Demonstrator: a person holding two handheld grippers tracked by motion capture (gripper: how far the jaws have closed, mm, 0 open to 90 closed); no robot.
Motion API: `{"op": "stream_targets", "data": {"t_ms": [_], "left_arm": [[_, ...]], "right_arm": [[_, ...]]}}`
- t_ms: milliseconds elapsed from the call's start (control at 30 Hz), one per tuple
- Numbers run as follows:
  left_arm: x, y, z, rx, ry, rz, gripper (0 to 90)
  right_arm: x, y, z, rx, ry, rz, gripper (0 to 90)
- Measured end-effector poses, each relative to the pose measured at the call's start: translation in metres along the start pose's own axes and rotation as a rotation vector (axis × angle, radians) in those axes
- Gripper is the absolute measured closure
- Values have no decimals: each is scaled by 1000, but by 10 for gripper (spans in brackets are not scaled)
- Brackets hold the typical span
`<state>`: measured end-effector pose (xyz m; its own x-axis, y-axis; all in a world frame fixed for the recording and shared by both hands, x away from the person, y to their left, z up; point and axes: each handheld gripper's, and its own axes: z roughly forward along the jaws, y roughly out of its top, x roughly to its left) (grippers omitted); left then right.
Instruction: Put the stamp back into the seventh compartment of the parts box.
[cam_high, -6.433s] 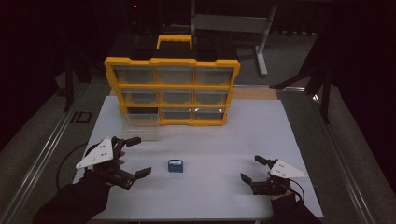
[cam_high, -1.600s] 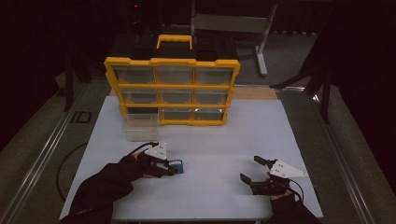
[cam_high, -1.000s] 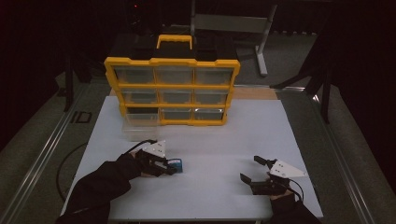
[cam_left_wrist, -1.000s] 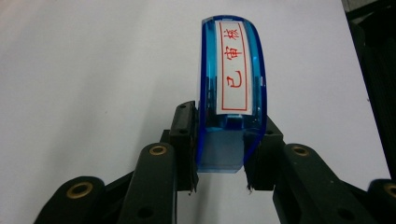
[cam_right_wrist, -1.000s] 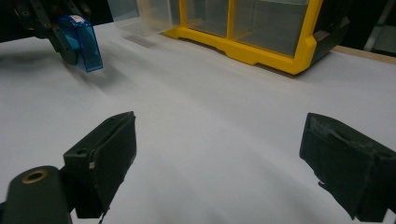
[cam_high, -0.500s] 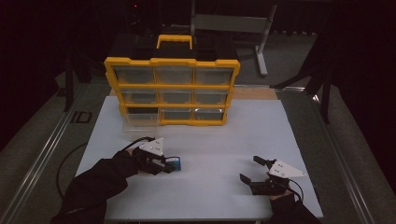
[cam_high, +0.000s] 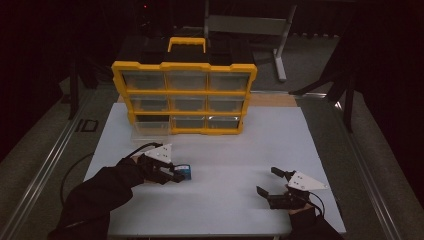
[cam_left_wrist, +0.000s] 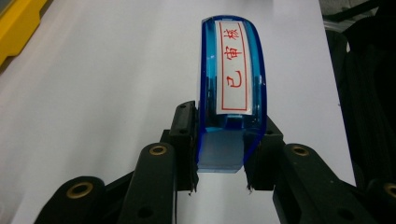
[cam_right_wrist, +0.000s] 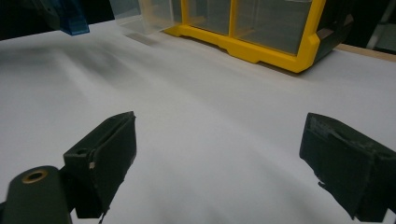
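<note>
A small blue see-through case (cam_high: 185, 171) with a white label and red characters (cam_left_wrist: 232, 93) sits between the jaws of my left gripper (cam_high: 178, 174), which is shut on its lower end (cam_left_wrist: 221, 148). Case and gripper are just over the white table (cam_high: 235, 145), left of centre. In the right gripper view the case (cam_right_wrist: 73, 20) shows far off at the top left. My right gripper (cam_high: 266, 181) rests near the front right of the table, its jaws wide open (cam_right_wrist: 219, 154) with only bare table between them.
A yellow drawer organiser (cam_high: 184, 92) with a handle stands at the back of the table (cam_right_wrist: 261, 44). Its bottom-left clear drawer (cam_high: 150, 131) is pulled out (cam_right_wrist: 142, 16). A cable (cam_high: 75, 167) trails off the table's left side.
The left gripper came in from the left, shut on the blue case, and has since carried it slightly up and back. The right gripper has stayed put.
</note>
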<state>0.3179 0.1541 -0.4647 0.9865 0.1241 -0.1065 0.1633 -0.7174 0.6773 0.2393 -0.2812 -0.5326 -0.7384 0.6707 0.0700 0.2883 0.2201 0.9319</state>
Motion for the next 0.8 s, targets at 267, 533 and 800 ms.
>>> {"op": "stream_targets", "data": {"t_ms": [267, 533, 800], "left_arm": [[1, 7, -12, -11, 6, 2, 697], [1, 12, -24, -12, 23, 14, 697], [2, 15, -37, -21, 33, 5, 697]], "right_arm": [[0, 0, 0, 0, 0, 1, 110], [0, 0, 0, 2, 1, 4, 110], [0, 0, 1, 2, 3, 2, 110]]}}
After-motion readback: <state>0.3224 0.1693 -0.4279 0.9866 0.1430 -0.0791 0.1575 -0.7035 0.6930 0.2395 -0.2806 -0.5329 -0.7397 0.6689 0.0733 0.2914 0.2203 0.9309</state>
